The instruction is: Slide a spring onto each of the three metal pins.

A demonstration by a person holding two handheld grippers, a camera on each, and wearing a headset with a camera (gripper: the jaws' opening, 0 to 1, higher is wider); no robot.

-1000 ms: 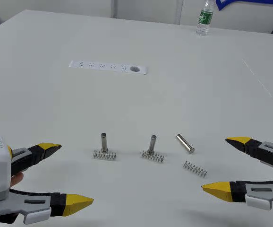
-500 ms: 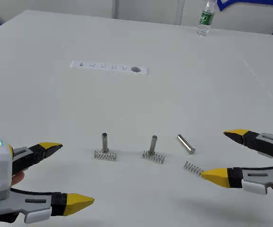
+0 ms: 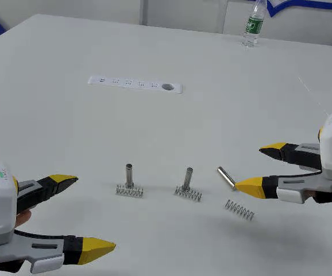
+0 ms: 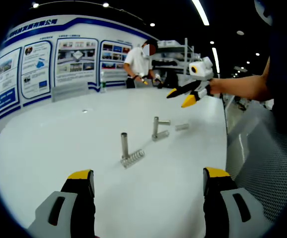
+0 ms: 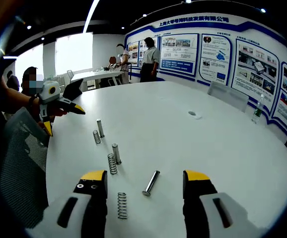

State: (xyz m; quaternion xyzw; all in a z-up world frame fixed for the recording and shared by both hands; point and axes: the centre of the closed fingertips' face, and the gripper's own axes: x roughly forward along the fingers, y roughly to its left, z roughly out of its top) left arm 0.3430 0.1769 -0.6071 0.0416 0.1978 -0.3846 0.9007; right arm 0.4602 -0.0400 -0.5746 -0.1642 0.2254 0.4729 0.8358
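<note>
Bench, head view: broad white bench (image 3: 68, 115) carrying a flat white power strip (image 3: 135, 84) and, at the far edge, a clear plastic bottle with a green label (image 3: 253, 24).
Pins, head view: three short grey metal pins in a row. The left pin (image 3: 129, 175) and middle pin (image 3: 187, 178) stand upright, and the right pin (image 3: 226, 177) lies flat.
Springs, head view: three small wire coils lie on the bench, none on a pin. The left spring (image 3: 129, 191) and middle spring (image 3: 188, 194) lie at the feet of their pins. The right spring (image 3: 239, 209) lies apart, nearer than the lying pin.
Left tool, head view: black, yellow-tipped left tool (image 3: 96, 213), jaws wide apart, empty, well left of the pins.
Right tool, head view: matching right tool (image 3: 247, 167), jaws apart, empty. Its lower tip is just beside the right pin's near end, and contact is unclear.
Left gripper view: both upright pins have coils at their feet. Beyond them the right pin and right spring are small and hard to tell apart, with the right tool above. Behind are poster panels (image 4: 79, 57) and a standing person (image 4: 137, 64).
Right gripper view: the right pin lies ahead between the spread jaws, untouched, and the right spring is just left of it. The left tool is far off at the left.
</note>
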